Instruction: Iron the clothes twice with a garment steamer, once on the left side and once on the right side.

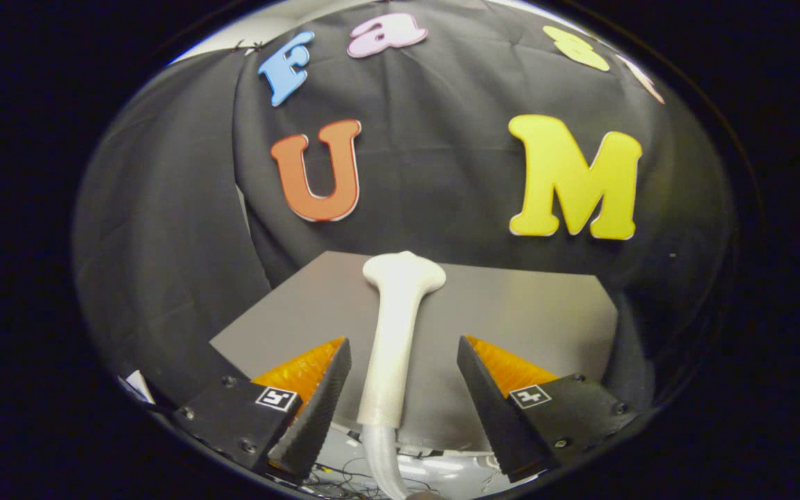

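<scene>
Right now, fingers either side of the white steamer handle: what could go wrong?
1. The gripper is open, fingers clear of the white plastic garment steamer handle; closing off-centre could tip it.
2. Its translucent hose trails below the fingers and might snag.
3. The grey board edge is close.

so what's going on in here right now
A handheld gripper is lined up on a white garment steamer that lies on a grey board. Its handle runs between the open fingers, which stand apart on either side and do not touch it. The steamer's head points away, toward the black cloth wall.
</scene>
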A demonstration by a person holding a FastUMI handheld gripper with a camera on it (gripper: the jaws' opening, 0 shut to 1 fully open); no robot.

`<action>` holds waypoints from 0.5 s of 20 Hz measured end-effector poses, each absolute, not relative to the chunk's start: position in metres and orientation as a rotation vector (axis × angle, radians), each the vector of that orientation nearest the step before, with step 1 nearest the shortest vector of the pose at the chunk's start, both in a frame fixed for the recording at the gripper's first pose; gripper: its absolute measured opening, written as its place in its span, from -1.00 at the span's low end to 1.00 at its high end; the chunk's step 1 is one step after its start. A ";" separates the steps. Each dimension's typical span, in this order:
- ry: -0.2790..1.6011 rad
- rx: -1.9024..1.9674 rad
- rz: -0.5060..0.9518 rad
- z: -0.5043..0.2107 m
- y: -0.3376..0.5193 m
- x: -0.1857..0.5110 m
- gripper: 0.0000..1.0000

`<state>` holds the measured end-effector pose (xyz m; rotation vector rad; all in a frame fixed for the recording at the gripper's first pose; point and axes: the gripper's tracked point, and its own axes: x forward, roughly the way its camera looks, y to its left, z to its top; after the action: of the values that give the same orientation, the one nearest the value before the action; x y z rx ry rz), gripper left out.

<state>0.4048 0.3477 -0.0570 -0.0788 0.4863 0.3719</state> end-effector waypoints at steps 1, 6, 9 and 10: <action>0.521 -0.072 0.378 -0.065 0.354 0.413 0.90; 0.621 -0.089 0.338 -0.087 0.363 0.436 0.58; 0.633 -0.092 0.335 -0.090 0.368 0.439 0.15; 0.636 -0.097 0.333 -0.090 0.368 0.440 -0.12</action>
<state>0.4400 0.3679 -0.0902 -0.0972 0.6356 0.3333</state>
